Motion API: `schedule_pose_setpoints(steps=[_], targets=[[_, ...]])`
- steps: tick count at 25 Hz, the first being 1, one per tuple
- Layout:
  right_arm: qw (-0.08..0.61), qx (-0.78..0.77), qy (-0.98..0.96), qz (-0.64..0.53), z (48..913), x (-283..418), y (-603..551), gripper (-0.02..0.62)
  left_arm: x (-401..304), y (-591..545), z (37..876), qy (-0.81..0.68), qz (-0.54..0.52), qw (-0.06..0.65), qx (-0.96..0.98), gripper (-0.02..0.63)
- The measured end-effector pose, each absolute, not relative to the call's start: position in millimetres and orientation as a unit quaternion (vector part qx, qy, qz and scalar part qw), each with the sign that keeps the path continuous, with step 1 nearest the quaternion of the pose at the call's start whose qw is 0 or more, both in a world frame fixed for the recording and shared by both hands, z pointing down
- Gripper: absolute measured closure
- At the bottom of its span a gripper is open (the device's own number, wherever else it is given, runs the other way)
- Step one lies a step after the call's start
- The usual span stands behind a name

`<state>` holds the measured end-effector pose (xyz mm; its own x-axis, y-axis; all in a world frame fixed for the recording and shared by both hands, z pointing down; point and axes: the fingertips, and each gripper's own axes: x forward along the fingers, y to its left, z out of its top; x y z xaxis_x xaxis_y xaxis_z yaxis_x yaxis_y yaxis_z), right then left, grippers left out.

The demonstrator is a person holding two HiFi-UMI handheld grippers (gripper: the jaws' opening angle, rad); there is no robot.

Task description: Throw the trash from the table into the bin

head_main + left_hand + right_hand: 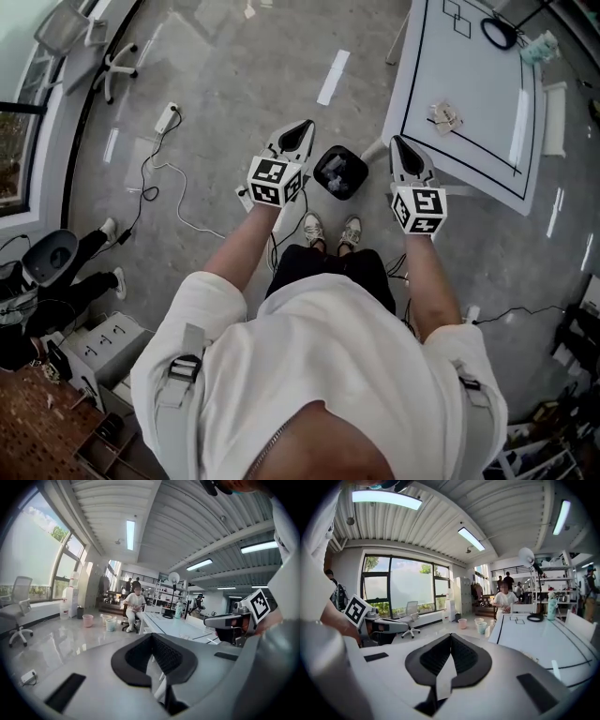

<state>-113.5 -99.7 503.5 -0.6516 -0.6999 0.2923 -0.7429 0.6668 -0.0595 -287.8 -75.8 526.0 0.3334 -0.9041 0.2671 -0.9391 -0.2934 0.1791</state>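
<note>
Left gripper [303,128] and right gripper [399,142], both clenched on nothing, flank the small black bin [339,172] on the floor, with crumpled paper trash [444,117] lying on the white black-lined table [473,70].

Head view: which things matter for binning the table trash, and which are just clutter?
Job:
crumpled trash on the table
bin on the floor
left gripper and right gripper, both shut

Lying about:
power strip and office chair on the floor
black ring and teal bottle at the table's far end
</note>
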Motion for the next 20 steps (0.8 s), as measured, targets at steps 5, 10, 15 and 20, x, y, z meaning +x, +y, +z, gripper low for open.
schedule_pose_setpoints(steps=[5, 10, 15, 20], targets=[[0.097, 0.430, -0.896, 0.060, 460.7, -92.2, -96.9, 0.589, -283.5, -76.4, 483.3, -0.565, 0.043, 0.128, 0.814, 0.595], [0.080, 0.454, -0.886, 0.040, 432.0, -74.0, -98.9, 0.589, -273.8, -85.3, 451.2, -0.551, 0.026, 0.107, 0.827, 0.595], [0.075, 0.470, -0.879, 0.030, 421.1, -59.6, -98.8, 0.589, -266.2, -94.0, 437.6, -0.542, 0.018, 0.100, 0.834, 0.595], [0.072, 0.486, -0.871, 0.026, 414.6, -48.4, -103.0, 0.589, -261.1, -104.9, 426.1, -0.533, 0.015, 0.091, 0.841, 0.595]])
